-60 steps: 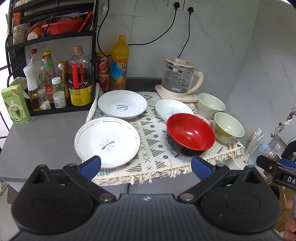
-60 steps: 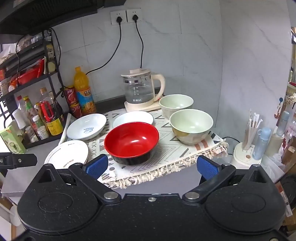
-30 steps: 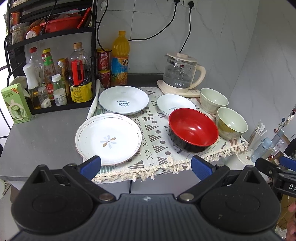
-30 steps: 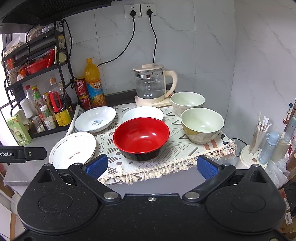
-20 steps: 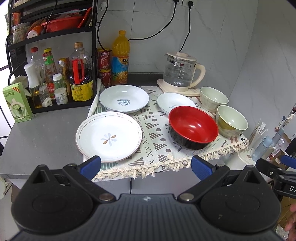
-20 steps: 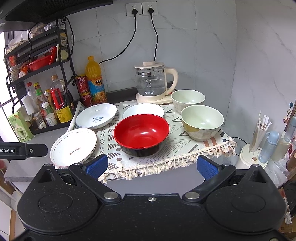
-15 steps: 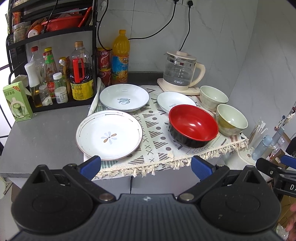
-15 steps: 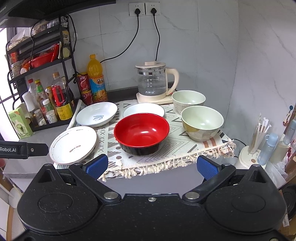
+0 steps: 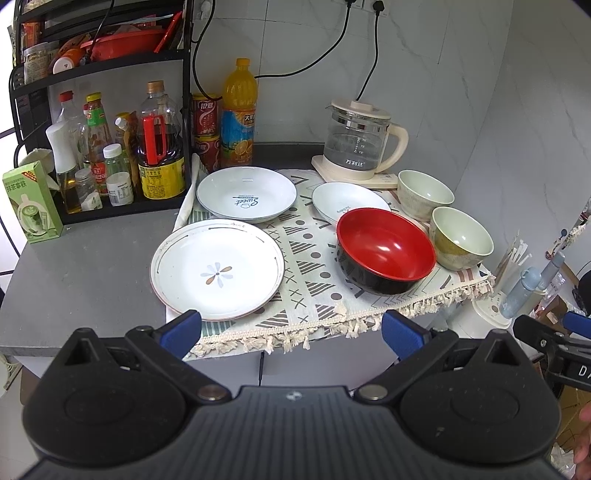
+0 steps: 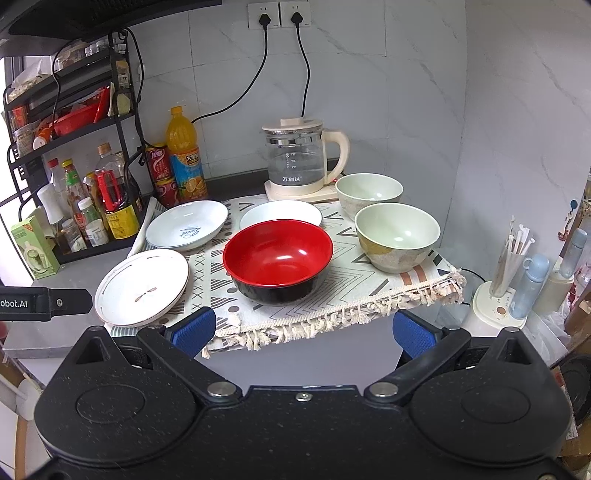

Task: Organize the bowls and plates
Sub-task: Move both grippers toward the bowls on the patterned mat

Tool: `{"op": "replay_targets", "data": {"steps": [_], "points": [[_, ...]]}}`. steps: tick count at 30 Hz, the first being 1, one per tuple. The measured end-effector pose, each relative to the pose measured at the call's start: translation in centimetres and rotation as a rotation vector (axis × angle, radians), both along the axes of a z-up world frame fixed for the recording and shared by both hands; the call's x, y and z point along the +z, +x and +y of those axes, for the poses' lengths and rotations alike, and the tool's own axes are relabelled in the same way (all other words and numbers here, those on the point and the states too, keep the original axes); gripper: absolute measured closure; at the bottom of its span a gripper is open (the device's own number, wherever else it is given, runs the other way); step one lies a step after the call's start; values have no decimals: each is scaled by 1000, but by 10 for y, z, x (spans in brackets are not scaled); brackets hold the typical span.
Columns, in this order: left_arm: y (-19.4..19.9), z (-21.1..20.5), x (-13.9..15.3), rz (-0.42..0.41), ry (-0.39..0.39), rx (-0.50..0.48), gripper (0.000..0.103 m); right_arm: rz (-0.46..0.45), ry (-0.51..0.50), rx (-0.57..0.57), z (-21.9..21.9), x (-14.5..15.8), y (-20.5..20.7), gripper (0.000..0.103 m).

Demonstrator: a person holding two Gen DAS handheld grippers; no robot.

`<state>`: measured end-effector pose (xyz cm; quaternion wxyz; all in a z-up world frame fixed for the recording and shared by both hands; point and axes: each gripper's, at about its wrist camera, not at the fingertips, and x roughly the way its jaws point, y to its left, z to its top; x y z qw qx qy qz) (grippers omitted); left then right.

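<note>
Plates [image 9: 218, 271] and bowls [image 10: 277, 258] lie unstacked along the tabletop's [image 9: 85, 258] front edge; both grippers' [image 9: 291, 330] [image 10: 302, 326] fingers gape wide, empty, ready.

Both grippers pulled back from counter over two seconds. Left gripper [image 9: 291, 332] view: flower plate [image 9: 218, 269] and red bowl [image 9: 384, 254] sit higher, toward 12 o'clock, more counter front visible below cloth [image 9: 317, 295] fringe. Right gripper [image 10: 303, 326] view: dishes shifted toward 3 o'clock, wall sockets [image 10: 279, 14] now visible. Dishes themselves unmoved.
</note>
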<state>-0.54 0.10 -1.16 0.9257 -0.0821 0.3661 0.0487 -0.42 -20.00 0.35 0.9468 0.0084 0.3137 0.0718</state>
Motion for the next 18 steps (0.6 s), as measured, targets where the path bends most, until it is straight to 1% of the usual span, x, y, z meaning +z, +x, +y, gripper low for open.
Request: {"op": "replay_targets", "data": {"steps": [7, 13, 18], "points": [[1, 0, 0, 11, -5, -9, 1, 1, 4, -26, -2, -1, -2, 0], [4, 1, 6, -3, 1, -14, 0, 8, 13, -36, 1, 3, -4, 0], [11, 1, 5, 1, -9, -25, 0, 12, 13, -35, 1, 3, -2, 0]]}}
